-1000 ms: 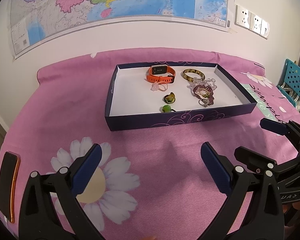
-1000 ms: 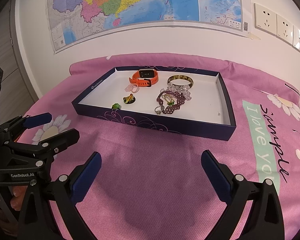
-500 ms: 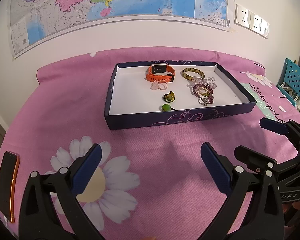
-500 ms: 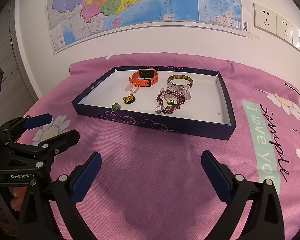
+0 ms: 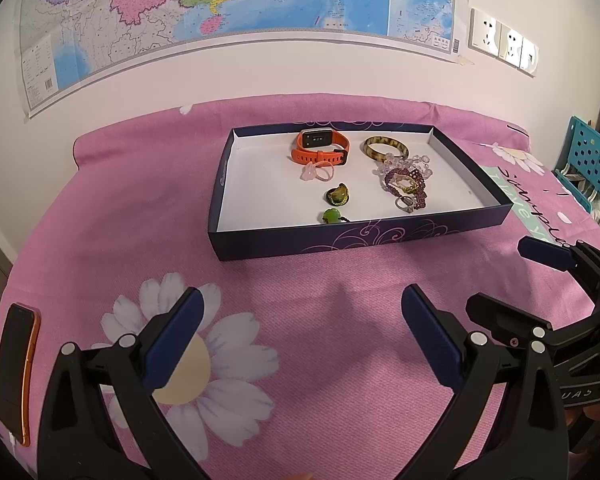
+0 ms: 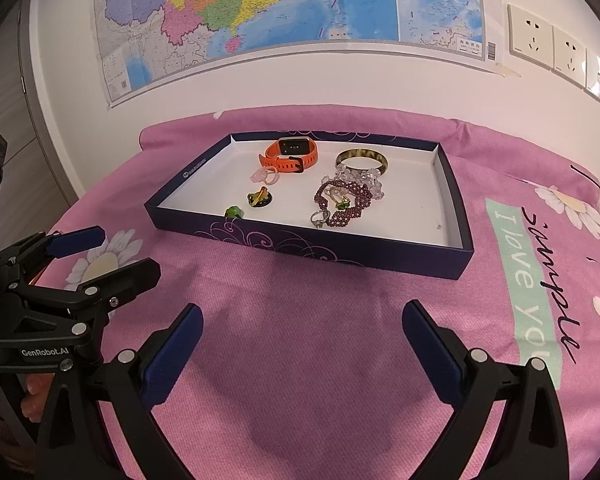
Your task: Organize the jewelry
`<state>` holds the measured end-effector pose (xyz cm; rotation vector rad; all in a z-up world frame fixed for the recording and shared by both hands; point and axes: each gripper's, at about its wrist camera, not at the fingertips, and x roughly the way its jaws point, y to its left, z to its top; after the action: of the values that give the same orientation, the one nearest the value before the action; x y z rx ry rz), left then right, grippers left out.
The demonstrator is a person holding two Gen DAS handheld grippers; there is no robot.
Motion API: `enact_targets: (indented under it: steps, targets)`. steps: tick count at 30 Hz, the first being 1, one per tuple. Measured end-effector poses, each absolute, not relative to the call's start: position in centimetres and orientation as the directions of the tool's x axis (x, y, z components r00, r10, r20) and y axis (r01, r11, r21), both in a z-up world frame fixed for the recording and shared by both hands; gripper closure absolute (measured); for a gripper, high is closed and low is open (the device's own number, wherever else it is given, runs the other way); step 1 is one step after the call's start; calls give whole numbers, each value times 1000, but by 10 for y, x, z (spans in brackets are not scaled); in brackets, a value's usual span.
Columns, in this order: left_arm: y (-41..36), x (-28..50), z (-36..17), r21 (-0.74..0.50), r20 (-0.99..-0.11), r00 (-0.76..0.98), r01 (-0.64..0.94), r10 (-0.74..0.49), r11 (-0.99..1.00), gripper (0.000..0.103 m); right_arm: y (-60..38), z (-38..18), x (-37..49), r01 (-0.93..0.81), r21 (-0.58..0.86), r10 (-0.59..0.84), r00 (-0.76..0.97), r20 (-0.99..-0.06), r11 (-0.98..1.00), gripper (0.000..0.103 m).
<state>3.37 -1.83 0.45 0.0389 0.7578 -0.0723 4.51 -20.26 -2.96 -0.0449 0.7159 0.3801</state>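
Note:
A dark blue box lid (image 5: 340,236) (image 6: 300,240) with a white floor lies on the pink cloth. In it are an orange watch (image 5: 320,148) (image 6: 292,156), a tortoiseshell bangle (image 5: 386,147) (image 6: 362,159), a clear bead bracelet (image 5: 406,164), a purple bead bracelet (image 5: 406,184) (image 6: 342,200), a silver ring (image 5: 405,204) (image 6: 320,219), a pink ring (image 5: 318,172) (image 6: 266,176), a dark green-gold piece (image 5: 338,196) (image 6: 260,199) and a green bead (image 5: 332,216) (image 6: 233,212). My left gripper (image 5: 300,328) and my right gripper (image 6: 302,336) are both open and empty, over the cloth in front of the box.
A phone in an orange case (image 5: 16,368) lies at the left cloth edge. The right gripper shows at the right of the left wrist view (image 5: 540,280). A blue perforated chair (image 5: 588,160) stands at far right. A map and sockets (image 6: 552,48) hang on the wall behind.
Both views have shifted very slightly; the box and jewelry have not moved, and both grippers stay open.

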Motion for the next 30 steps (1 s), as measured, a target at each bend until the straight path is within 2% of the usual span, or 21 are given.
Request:
enact_targets:
  steps: [30]
  targets:
    - [-22, 33, 4, 13, -684, 728, 83, -52, 996, 6, -203, -29, 44, -352, 94, 326, 691, -645, 931, 7]
